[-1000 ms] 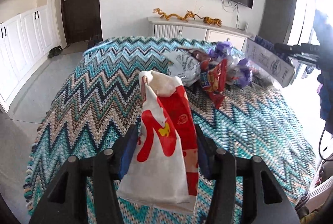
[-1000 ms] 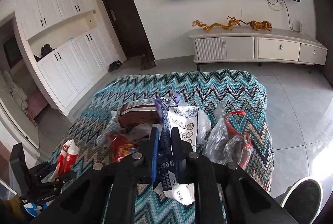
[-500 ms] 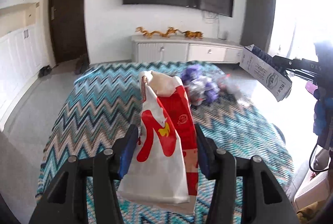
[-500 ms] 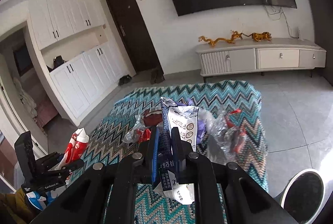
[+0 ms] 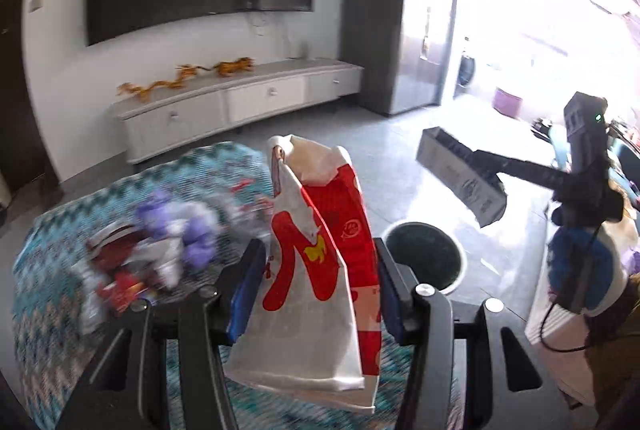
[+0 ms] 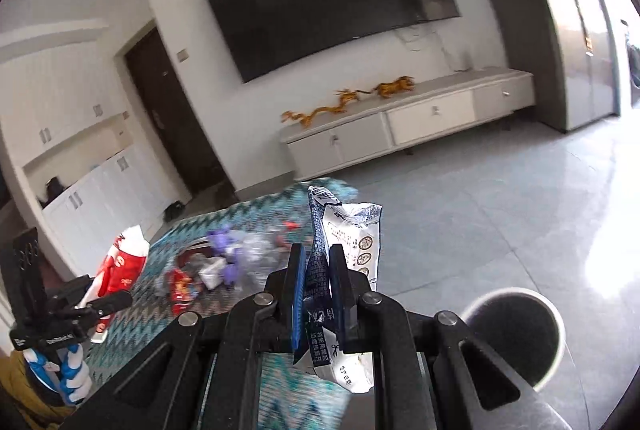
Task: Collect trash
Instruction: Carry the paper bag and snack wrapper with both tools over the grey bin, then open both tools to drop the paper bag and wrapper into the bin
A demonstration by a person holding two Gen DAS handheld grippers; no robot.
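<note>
Fingers: left grip paper bag | right grip wrapper | bin beside table edge

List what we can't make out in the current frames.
- Trash pile: motion-blurred in both views; items unreadable.
- Bin interior: dark, partly behind right gripper; contents unknown.
- White pack print: too small to read.
- Red-white bag bottom: hidden behind left gripper.

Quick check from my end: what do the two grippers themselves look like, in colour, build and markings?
Both are matte black plastic with silver screws and blue finger pads. The left gripper is seen side-on in the right view, with white lettering on its body. The right gripper carries a black block with a green light and a trailing black cable.
</note>
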